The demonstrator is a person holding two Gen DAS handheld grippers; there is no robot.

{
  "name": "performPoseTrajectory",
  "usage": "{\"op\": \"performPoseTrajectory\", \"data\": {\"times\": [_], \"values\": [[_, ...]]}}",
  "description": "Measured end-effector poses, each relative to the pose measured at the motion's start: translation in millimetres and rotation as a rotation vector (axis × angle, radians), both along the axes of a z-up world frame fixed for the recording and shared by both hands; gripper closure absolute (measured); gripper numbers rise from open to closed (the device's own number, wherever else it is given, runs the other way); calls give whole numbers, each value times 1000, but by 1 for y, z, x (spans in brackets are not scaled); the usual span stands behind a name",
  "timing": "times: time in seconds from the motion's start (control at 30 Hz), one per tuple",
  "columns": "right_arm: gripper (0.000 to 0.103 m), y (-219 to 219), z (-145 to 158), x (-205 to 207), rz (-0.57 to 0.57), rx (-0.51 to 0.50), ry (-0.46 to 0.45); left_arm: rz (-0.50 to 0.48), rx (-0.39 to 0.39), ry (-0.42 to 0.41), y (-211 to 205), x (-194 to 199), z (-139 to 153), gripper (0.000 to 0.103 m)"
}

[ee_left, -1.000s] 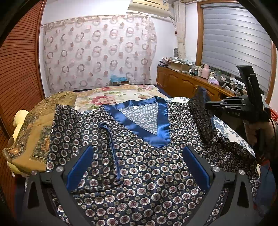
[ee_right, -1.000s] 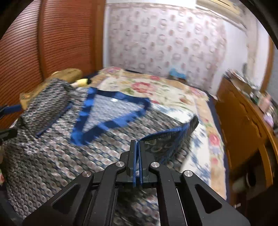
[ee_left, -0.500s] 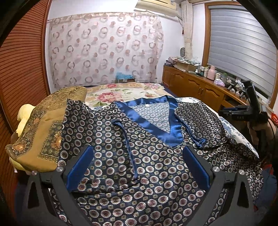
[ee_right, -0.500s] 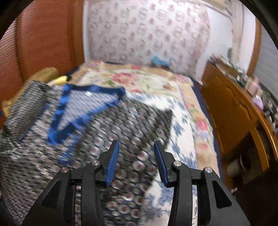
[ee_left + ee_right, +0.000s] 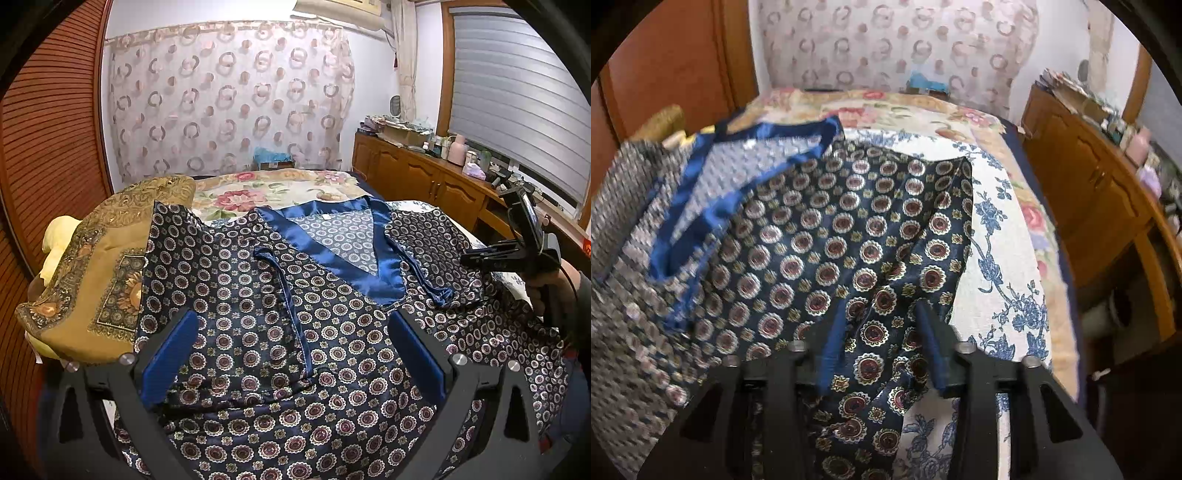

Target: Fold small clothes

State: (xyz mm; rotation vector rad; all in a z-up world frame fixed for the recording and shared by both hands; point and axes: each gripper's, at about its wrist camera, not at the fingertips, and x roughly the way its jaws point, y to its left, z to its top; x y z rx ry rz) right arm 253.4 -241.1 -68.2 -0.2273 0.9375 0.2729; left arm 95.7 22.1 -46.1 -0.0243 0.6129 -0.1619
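A dark navy top (image 5: 332,332) with a medallion print and a shiny blue V-neck collar (image 5: 332,254) lies flat on the bed. Both its sleeves are folded inward over the body. My left gripper (image 5: 291,354) is open and empty just above the lower front of the top. My right gripper (image 5: 882,343) is open and empty above the top's right edge (image 5: 871,251); it also shows in the left wrist view (image 5: 517,254) at the right side of the bed.
A mustard patterned cloth (image 5: 99,266) over a yellow pillow lies at the bed's left. A floral bedspread (image 5: 266,192) covers the far bed. A wooden cabinet (image 5: 424,177) with clutter runs along the right wall. A wooden wall (image 5: 44,147) is on the left.
My right gripper carried the right sleeve inward, opened and let it drop onto the top, then drew back to the right edge. My left gripper stayed open and rose slightly.
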Motion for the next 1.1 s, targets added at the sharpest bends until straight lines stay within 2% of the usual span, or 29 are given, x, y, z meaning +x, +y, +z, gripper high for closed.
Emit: {"op": "performPoseTrajectory", "data": {"times": [0.03,0.1,0.33,0.5,0.57,0.7,0.73,0.97,1.0,1.07,1.1], "values": [[97,0,0,-1,8,-8,2,1,1,0,1,0,0,0],[101,0,4,-4,30,-10,-8,4,2,-1,2,0,0,0],[103,-26,25,-14,9,1,-64,20,0,-5,11,0,-1,0],[102,-63,35,-11,-73,11,-79,32,1,-7,24,5,3,0],[97,-76,37,-9,-119,5,-85,38,0,-5,32,9,5,0],[62,-92,35,-3,-147,40,-73,57,8,4,48,20,8,0],[59,-92,34,-2,-142,50,-71,60,10,6,52,23,9,0],[58,-84,19,11,-85,88,-59,66,34,34,82,45,11,2],[58,-82,16,14,-73,82,-53,65,34,45,87,51,10,7],[58,-80,10,19,-60,74,-45,66,38,64,95,61,9,12],[58,-80,7,22,-55,73,-39,64,39,69,98,66,9,21]]}}
